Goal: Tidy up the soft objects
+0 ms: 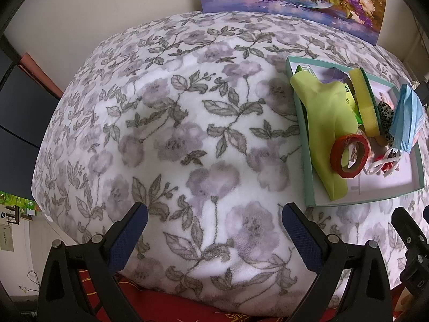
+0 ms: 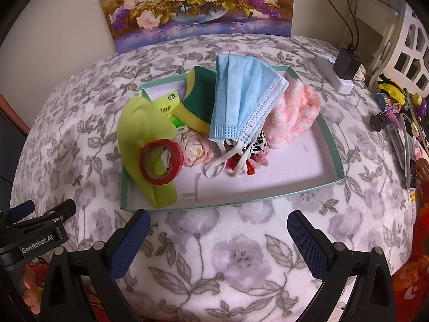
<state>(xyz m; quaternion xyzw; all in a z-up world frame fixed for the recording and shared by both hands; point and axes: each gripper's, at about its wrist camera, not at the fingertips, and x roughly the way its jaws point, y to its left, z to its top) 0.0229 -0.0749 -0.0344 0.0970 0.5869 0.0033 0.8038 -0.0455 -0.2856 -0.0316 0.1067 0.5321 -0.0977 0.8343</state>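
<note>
Soft objects sit heaped in the teal tray on the floral blanket: blue mask, sponge, green cloth, red tape roll. Left claw and right claw both hang spread wide, empty, near the tray.

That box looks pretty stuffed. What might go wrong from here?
The blue face mask lies loosely atop the pile and may slide off if nudged. The red tape roll stands tilted on the green cloth, so pulling the cloth could send it rolling. The mask's ear loops could snag neighbours.
</note>
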